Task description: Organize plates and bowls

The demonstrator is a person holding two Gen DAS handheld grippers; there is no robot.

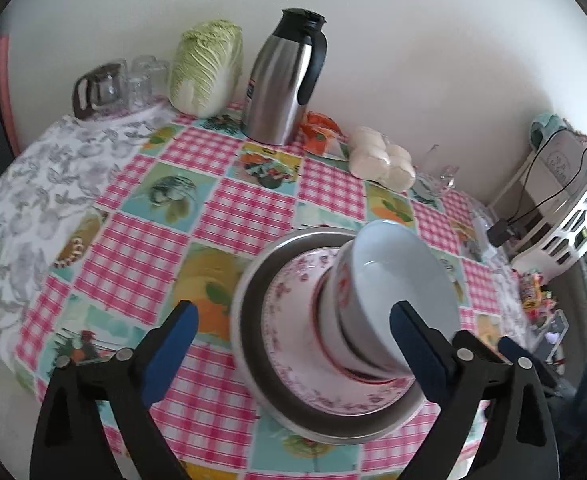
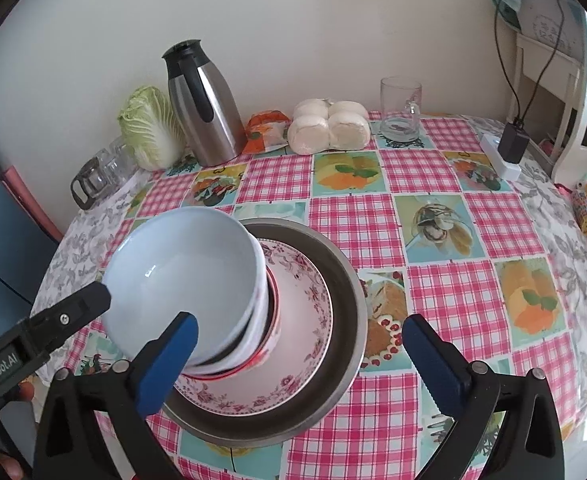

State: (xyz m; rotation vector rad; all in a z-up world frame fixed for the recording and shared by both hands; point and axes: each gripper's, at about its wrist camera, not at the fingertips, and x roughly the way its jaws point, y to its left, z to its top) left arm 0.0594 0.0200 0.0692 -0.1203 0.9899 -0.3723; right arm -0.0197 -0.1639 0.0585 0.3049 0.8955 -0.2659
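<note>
Bowls (image 2: 181, 280), white and stacked into a tilted tower, stand on a flowered plate (image 2: 309, 320) inside a wide metal pan (image 2: 345, 280) on the table; this stack is the landmark. Nearest the cameras, the left gripper (image 1: 293, 344) has its blue-padded jaws spread wide either side of the stack, gripping nothing. The right gripper (image 2: 299, 354) is equally wide, its left pad in front of the bowls, its right pad over the cloth, nothing held. In the right wrist view the left gripper's black finger (image 2: 77, 304) reaches in beside the top bowl's rim.

Beneath the stack lies a glossy tablecloth (image 2: 373, 220) of pink gingham and fruit squares, with a grey leafy border. Beyond the stack, by the pale wall, stand a steel thermos jug (image 2: 205, 108) with black handle, a ribbed napa cabbage (image 2: 149, 128) to its left, upturned glasses (image 2: 101, 172) further left, an orange packet (image 2: 265, 128), wrapped white buns (image 2: 329, 128) and a clear glass mug (image 2: 399, 112) to the right. Far right, a white chair (image 2: 573, 120) and a black charger (image 2: 513, 144).
</note>
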